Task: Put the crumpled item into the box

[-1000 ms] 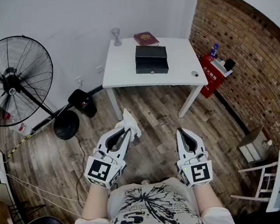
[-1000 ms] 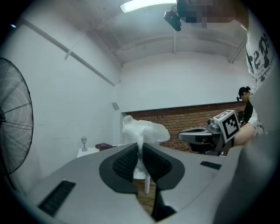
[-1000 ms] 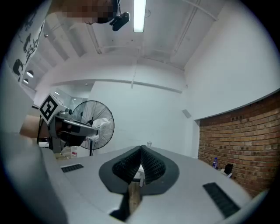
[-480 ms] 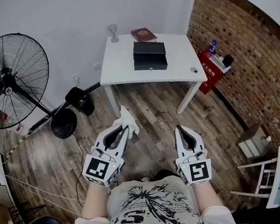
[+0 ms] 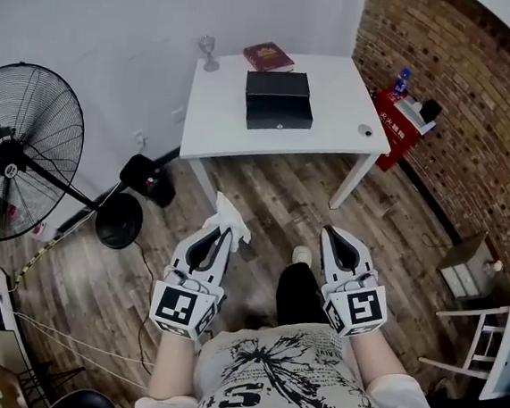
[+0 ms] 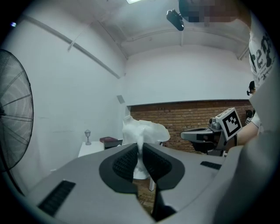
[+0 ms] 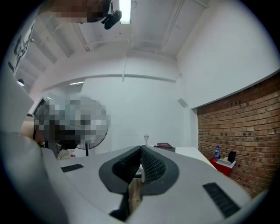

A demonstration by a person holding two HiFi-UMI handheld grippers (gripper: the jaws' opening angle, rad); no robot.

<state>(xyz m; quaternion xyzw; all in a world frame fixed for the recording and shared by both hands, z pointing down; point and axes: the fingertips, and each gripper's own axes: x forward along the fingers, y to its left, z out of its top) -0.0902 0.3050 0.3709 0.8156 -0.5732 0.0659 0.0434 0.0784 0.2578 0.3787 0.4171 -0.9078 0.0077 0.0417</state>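
Between left claw (image 6: 141, 154) jaws, crumpled tissue (image 6: 144, 131), base hidden

- The crumpled item (image 5: 232, 216) clamped in my left claw (image 5: 224, 234) looks like thin white paper, matt and creased.
- Both it and my right claw (image 5: 333, 238) read as matt grey plastic, with black ribbed pads (image 6: 127, 162).
- Far ahead of the claws, the box (image 5: 279, 100) is dull black on a smooth white tabletop (image 5: 334, 127).
- Beneath the claws, the floor (image 5: 273, 200) is wood planking.
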